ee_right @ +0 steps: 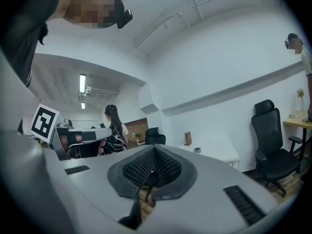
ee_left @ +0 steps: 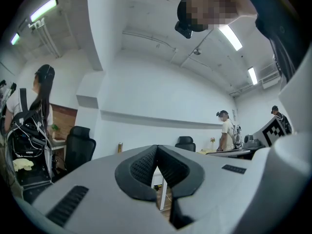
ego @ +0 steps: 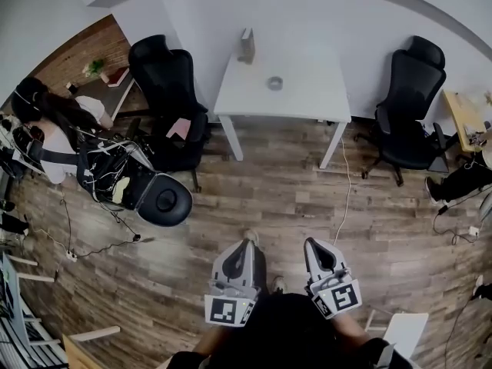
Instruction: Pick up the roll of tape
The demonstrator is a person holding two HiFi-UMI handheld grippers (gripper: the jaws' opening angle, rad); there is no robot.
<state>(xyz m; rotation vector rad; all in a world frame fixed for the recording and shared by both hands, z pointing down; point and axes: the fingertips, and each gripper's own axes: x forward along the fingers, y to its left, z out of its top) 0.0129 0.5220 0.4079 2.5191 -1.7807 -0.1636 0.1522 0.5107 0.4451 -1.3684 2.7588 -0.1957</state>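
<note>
Holding nothing, the left tool (ego: 247, 244) has its jaws closed tip to tip, with no gap between the pads. The right tool (ego: 311, 244) is likewise fully closed and empty. Both are level above the wood floor (ego: 292, 198), well apart from the white counter (ego: 315, 102). The roll of tape (ego: 274, 83) lies flat near the counter's middle, untouched, apart from a small upright box (ego: 247, 46) at the back edge.

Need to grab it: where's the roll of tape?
In the head view, the roll of tape lies on the white table ahead, right of an upright box.
</note>
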